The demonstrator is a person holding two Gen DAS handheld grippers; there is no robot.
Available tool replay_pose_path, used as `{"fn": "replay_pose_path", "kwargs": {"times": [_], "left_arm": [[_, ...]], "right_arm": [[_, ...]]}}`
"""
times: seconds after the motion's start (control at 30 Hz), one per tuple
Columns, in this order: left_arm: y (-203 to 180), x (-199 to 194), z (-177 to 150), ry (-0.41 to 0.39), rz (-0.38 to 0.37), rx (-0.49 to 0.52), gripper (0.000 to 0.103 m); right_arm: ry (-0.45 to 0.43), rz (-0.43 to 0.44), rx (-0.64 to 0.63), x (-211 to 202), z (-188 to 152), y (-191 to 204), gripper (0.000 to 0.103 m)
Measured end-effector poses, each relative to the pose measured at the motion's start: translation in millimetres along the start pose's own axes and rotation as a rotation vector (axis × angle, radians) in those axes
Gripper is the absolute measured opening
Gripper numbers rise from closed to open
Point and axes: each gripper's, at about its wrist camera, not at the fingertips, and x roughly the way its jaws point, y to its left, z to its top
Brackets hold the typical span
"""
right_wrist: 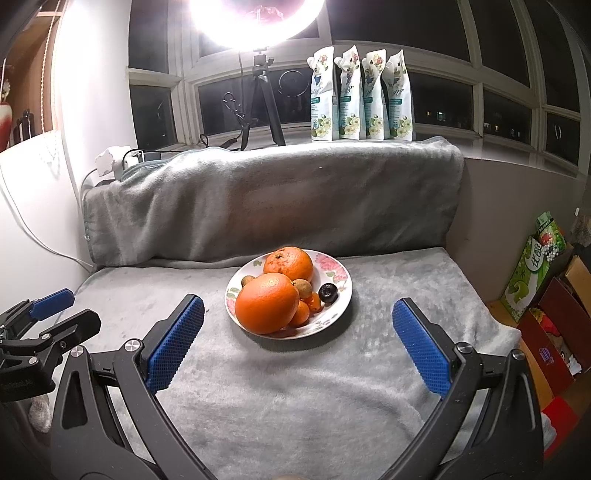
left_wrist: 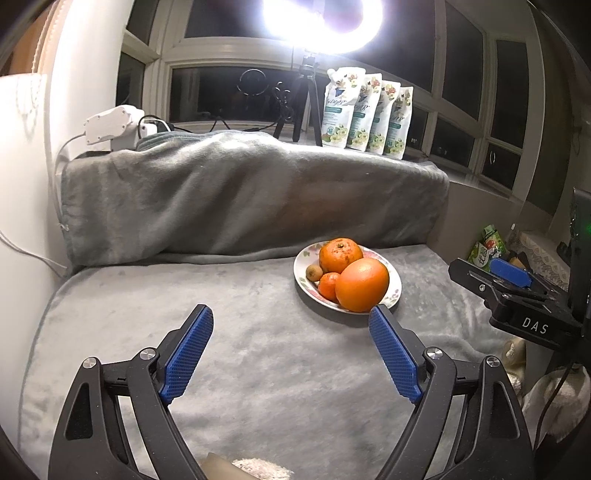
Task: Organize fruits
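A: Where do we stand with our tools?

B: Our left gripper point(left_wrist: 290, 315) hangs released, blue pads point(left_wrist: 190, 356) spread wide with only grey blanket point(left_wrist: 147, 317) between them. Our right gripper point(right_wrist: 297, 308) is released too, nothing between its fingers.

A: And the fruit?

B: All on the floral plate point(right_wrist: 338, 271). From our right gripper it sits at twelve o'clock, just ahead of the fingertips. From our left it lies towards one o'clock, near the right pad's tip.

A: What do we see on it?

B: A big orange point(right_wrist: 266, 302) at the plate's six o'clock, a rougher-skinned orange point(right_wrist: 290, 263) behind it at twelve. Small tangerines point(right_wrist: 308, 306) tuck in at the big one's four o'clock, a dark round fruit point(right_wrist: 327, 292) at three, and small brownish fruits point(right_wrist: 302, 286) between the oranges; which kind, we cannot tell.

A: Beyond the plate?

B: The blanket rises over a bolster at twelve o'clock. On the windowsill behind stand four refill pouches point(right_wrist: 360, 96) and a ring light point(right_wrist: 255, 18) on its tripod point(right_wrist: 262, 99). Cartons point(right_wrist: 535, 266) are stacked at three o'clock.
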Motion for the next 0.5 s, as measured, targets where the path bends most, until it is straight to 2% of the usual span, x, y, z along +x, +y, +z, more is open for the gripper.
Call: {"fn": "replay_pose_path", "kwargs": {"times": [0.5], "left_arm": [[1.7, 0.2, -0.3, -0.005, 0.014, 0.002, 0.087]], "right_arm": [[0.005, 0.005, -0.001, 0.5, -4.6, 2.3, 0.103]]}}
